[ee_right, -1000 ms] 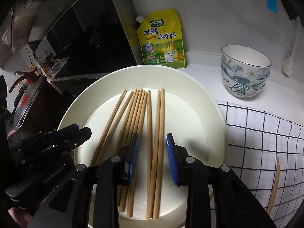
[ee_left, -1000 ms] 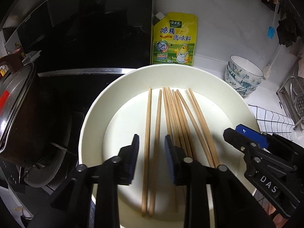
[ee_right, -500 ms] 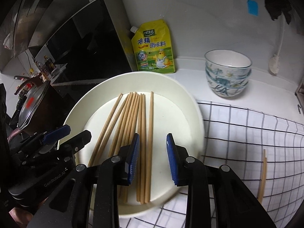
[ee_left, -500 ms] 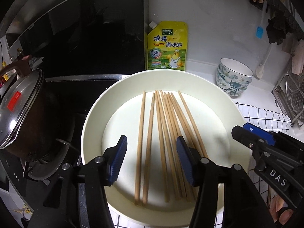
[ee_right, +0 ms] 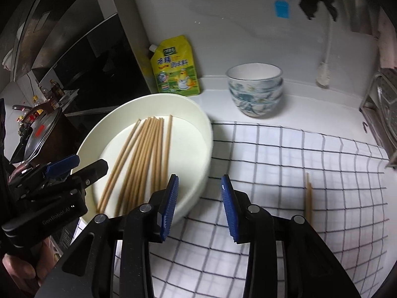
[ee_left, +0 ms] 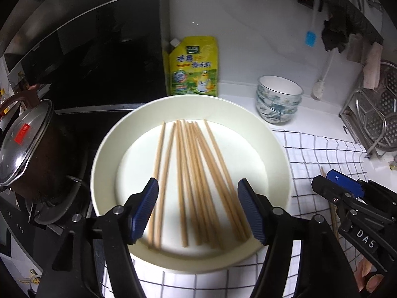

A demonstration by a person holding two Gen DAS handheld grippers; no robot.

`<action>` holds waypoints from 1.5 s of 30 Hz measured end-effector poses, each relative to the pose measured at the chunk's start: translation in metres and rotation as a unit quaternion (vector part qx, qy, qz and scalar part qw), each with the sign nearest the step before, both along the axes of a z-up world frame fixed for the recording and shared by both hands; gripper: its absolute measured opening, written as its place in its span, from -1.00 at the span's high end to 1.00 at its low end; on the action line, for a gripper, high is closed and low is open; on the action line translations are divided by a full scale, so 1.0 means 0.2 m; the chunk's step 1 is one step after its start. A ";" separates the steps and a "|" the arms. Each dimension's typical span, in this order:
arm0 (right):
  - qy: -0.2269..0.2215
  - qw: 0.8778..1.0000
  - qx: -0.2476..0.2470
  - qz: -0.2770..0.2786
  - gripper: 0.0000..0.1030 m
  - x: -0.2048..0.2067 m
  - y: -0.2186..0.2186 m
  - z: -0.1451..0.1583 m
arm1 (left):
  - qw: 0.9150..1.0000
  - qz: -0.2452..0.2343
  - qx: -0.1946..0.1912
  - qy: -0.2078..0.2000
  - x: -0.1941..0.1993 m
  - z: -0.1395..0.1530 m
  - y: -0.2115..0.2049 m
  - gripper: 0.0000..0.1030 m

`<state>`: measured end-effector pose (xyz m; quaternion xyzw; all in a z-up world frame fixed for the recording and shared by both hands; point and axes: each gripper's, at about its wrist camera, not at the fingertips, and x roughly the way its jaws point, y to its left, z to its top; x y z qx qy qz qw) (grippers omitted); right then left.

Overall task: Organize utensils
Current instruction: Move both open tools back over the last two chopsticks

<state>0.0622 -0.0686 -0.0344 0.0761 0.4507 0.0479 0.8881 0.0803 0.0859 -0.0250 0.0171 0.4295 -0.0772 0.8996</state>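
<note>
Several wooden chopsticks (ee_left: 191,173) lie side by side on a large cream plate (ee_left: 106,154). They also show in the right wrist view (ee_right: 146,154) on the plate (ee_right: 198,134). My left gripper (ee_left: 198,208) is open wide and empty above the plate's near edge. My right gripper (ee_right: 199,203) is open and empty, over the plate's right rim and the checked cloth (ee_right: 285,173). A pair of chopsticks (ee_right: 308,196) lies on the cloth to its right.
A yellow seasoning pouch (ee_left: 194,67) leans on the back wall. Stacked patterned bowls (ee_right: 255,89) stand to its right. A lidded pot (ee_left: 24,136) sits on the dark stove at left. A metal rack (ee_left: 374,114) stands at far right.
Both grippers have pulled back and risen from the plate. The left jaws have opened much wider. The right gripper has shifted right toward the cloth, and its jaws have opened wider.
</note>
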 end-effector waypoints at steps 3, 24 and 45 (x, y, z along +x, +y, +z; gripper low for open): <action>0.003 1.000 -0.004 -0.010 0.29 -0.06 -0.07 -0.01 | 1.000 -0.010 -0.001 0.002 -0.04 -0.01 -0.06 -0.30; 0.067 0.993 -0.041 -0.093 0.24 -0.40 -0.62 -0.28 | 0.995 -0.093 -0.024 0.011 -0.29 -0.05 -0.57 -0.33; 0.092 0.992 -0.058 -0.070 0.24 -0.49 -0.67 -0.51 | 0.994 -0.097 0.015 0.051 -0.38 -0.28 -0.77 -0.36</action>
